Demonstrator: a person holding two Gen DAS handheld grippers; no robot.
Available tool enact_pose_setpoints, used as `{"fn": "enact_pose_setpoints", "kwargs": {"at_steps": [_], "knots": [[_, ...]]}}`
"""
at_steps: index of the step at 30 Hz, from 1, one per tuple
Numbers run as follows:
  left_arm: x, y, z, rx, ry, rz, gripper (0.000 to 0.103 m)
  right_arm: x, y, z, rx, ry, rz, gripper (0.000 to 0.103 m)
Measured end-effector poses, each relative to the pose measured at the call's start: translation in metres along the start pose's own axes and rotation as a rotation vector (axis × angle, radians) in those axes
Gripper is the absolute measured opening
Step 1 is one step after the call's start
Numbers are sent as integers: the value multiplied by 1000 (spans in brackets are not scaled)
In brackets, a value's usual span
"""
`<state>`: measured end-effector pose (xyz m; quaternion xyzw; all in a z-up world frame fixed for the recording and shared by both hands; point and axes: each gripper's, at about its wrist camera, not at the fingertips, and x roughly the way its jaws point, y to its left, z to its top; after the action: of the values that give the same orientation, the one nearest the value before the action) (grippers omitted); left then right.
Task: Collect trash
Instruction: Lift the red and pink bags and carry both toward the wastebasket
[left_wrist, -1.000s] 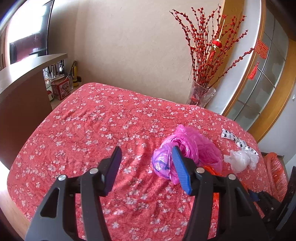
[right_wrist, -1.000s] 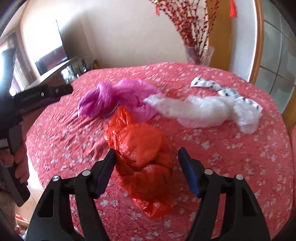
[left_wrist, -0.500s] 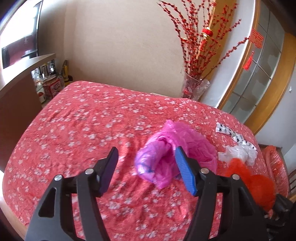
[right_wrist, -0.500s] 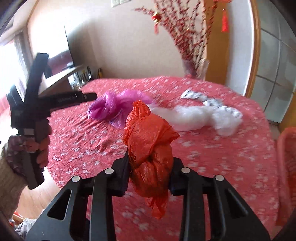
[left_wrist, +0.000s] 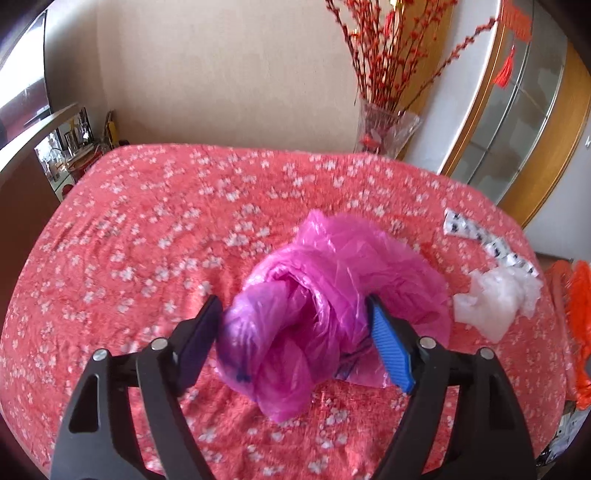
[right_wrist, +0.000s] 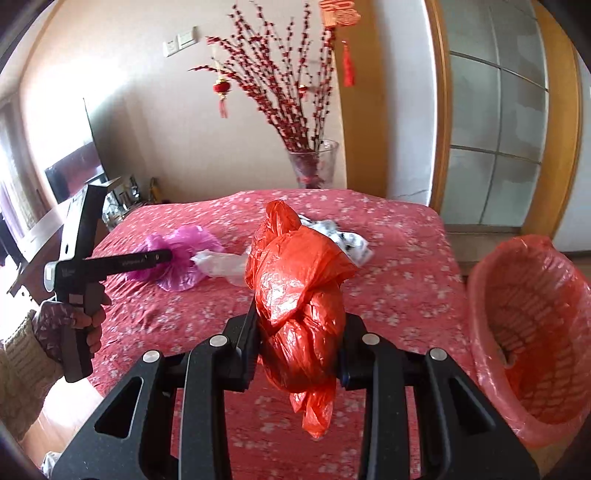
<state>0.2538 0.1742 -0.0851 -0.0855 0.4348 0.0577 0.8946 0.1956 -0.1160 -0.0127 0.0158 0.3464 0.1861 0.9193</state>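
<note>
A crumpled pink plastic bag (left_wrist: 332, 295) lies on the red flowered tablecloth (left_wrist: 147, 240). My left gripper (left_wrist: 293, 343) is open with its jaws on either side of the bag's near end. The pink bag also shows in the right wrist view (right_wrist: 181, 258). My right gripper (right_wrist: 297, 343) is shut on a crumpled red plastic bag (right_wrist: 299, 288), held up above the table. A white plastic bag (left_wrist: 495, 299) and a black-and-white patterned wrapper (left_wrist: 480, 236) lie to the right of the pink bag.
A red-lined waste basket (right_wrist: 528, 325) stands beside the table's right edge. A glass vase with red branches (right_wrist: 314, 162) stands behind the table's far edge. A dark shelf (left_wrist: 26, 155) is on the left.
My left gripper has moved forward so the pink bag now sits between its open jaws. My right gripper closed on the red bag, lifted it and swung right toward the basket.
</note>
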Motion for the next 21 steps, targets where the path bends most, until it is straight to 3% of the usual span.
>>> {"fn": "enact_pose_setpoints", "kwargs": {"at_steps": [2,6,9,15,21], "knots": [[5,-1,-1,-6,7,2,74,0,-4,0,5,-1,-7,33],[1,1,-3,-25,-14,-10,53,-4,-11,-1,15,-5,-18,33],[-6,6,-4,-33,-38,-26,45,-9,-16,-3,25,-12,-25,33],[-33,7,-3,-39,-113,-14,42,-23,-32,-2,53,-43,-51,33],[-72,-8,5,-47,-195,-56,43,-44,-57,1,106,-87,-96,33]]}}
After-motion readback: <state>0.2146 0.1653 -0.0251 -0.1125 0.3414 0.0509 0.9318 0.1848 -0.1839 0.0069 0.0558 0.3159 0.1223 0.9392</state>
